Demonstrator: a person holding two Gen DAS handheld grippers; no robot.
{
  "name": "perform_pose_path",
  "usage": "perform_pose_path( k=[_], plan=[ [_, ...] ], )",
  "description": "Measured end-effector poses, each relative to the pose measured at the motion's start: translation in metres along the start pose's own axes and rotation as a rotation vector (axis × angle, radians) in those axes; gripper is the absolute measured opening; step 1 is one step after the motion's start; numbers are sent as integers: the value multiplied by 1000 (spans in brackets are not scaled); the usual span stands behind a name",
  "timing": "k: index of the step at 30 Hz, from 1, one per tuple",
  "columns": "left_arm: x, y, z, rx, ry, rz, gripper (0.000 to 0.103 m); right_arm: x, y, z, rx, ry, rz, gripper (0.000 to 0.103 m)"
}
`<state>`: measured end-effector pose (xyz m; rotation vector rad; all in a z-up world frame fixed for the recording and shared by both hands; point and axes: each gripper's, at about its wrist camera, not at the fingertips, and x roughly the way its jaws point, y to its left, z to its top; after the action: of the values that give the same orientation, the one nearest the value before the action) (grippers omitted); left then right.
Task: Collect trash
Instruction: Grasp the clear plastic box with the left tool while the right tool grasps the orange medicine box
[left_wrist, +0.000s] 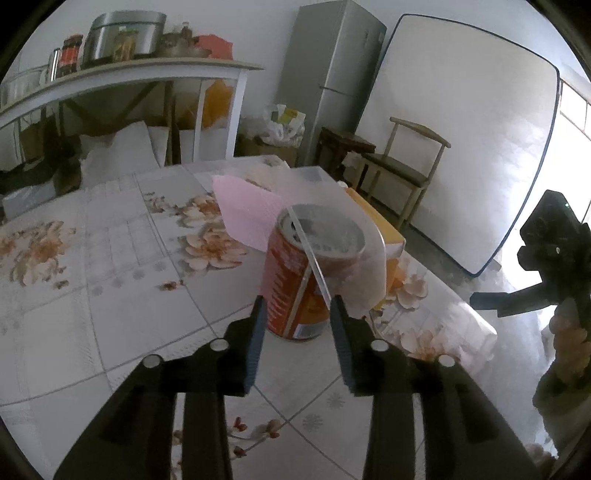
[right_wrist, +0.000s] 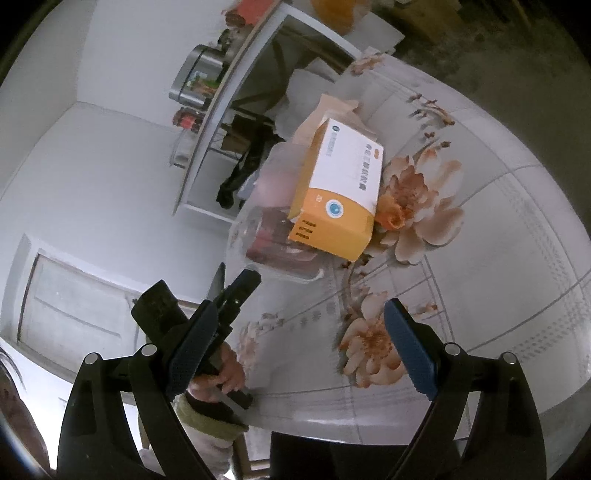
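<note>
- The left gripper (left_wrist: 297, 308) is held open, its jaws flanking an orange soda can (left_wrist: 306, 273) without touching it.
- The can is seen upright on the floral tablecloth (left_wrist: 110, 295), just before a clear plastic container (left_wrist: 354, 236) and an orange box (right_wrist: 338, 192).
- The right gripper (right_wrist: 299, 347) is spread wide, gripping nothing, above the table.

Left wrist view: low over the tabletop (left_wrist: 110, 295), facing along its tongs (left_wrist: 297, 314) toward the far wall, close on the can (left_wrist: 295, 280). Right wrist view: higher, rolled sideways, looking down across the tabletop (right_wrist: 480, 277) from its edge. Shared: orange box (right_wrist: 340, 195), clear container (right_wrist: 273, 236), shelf (right_wrist: 221, 99). Each view catches the other tongs.
</note>
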<state>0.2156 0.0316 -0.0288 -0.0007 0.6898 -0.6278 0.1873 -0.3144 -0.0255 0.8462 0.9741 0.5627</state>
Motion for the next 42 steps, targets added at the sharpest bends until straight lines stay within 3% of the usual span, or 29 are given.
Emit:
perform_pose_path(
  k=[3,13,22,27,31,37,42],
  plan=[
    [0,-2,7,22,-13,22,54,3,1,0,2,5,4,88],
    [2,-3,21,50,-13,2,60,7,-3,-4,13,13,14,88],
    [-27,31,28,-183,-66,-57,60,2,5,8,-25,10,8,89],
    [-34,40,38,-306,-101,-122,57,19,19,42,-41,11,13,90],
    [-33,32,43,-321,-100,-106,50,46,26,70,-47,21,-85,90],
    [-27,17,48,-288,-93,-140,49,83,36,92,-105,35,-219,90],
    [-13,21,60,-340,-53,-200,49,101,26,93,-89,55,-281,78]
  ],
)
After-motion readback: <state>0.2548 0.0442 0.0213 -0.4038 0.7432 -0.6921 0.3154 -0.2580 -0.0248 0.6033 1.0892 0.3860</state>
